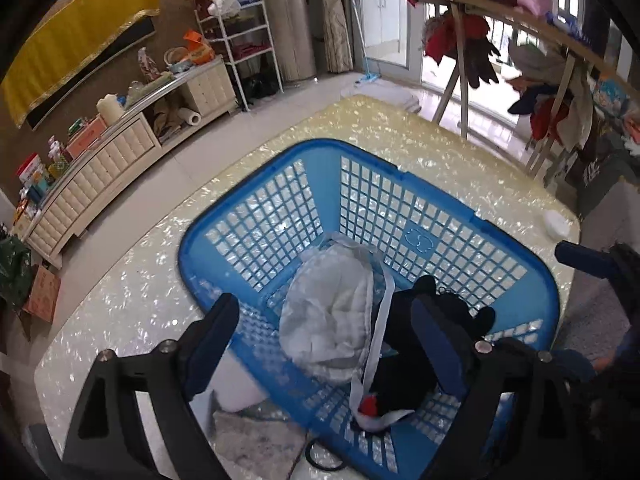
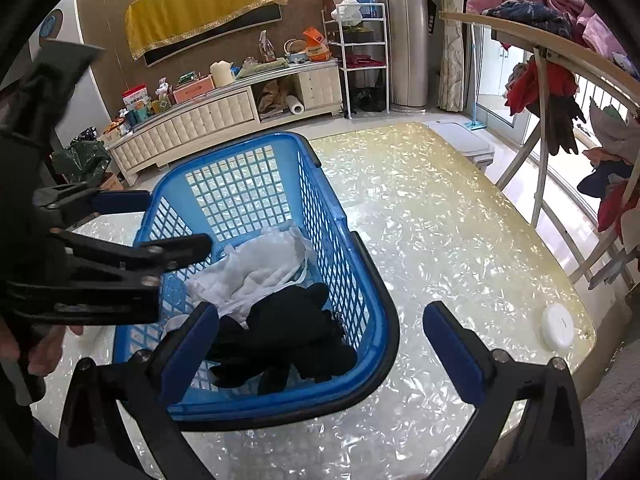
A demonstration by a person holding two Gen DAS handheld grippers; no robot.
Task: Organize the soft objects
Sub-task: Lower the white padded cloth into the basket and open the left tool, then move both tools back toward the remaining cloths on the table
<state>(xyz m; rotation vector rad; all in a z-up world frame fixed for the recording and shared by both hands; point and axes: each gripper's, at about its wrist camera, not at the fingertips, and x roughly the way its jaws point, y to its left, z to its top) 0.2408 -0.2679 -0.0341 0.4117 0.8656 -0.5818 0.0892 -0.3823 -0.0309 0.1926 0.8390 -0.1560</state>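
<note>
A blue plastic basket [image 1: 248,152] stands on the pearly table [image 1: 400,128]. Inside it lie a crumpled white cloth [image 1: 332,320] with a grey strap and a black soft item [image 1: 400,376] that shows a red patch. My left gripper [image 1: 326,336] hangs open above the two; its fingers touch neither. In the right wrist view the white cloth [image 2: 256,268] and the black item [image 2: 292,328] fill the basket's [image 2: 384,320] near end. My right gripper [image 2: 320,344] is open and holds nothing, straddling the basket's near right rim. The left gripper [image 2: 178,220] shows at the left, over the basket.
A white round disc [image 2: 557,326] sits near the table's right edge. A wooden rack [image 2: 540,80] draped with clothes stands to the right of the table. A cream cabinet [image 2: 200,120] loaded with household items runs along the far wall.
</note>
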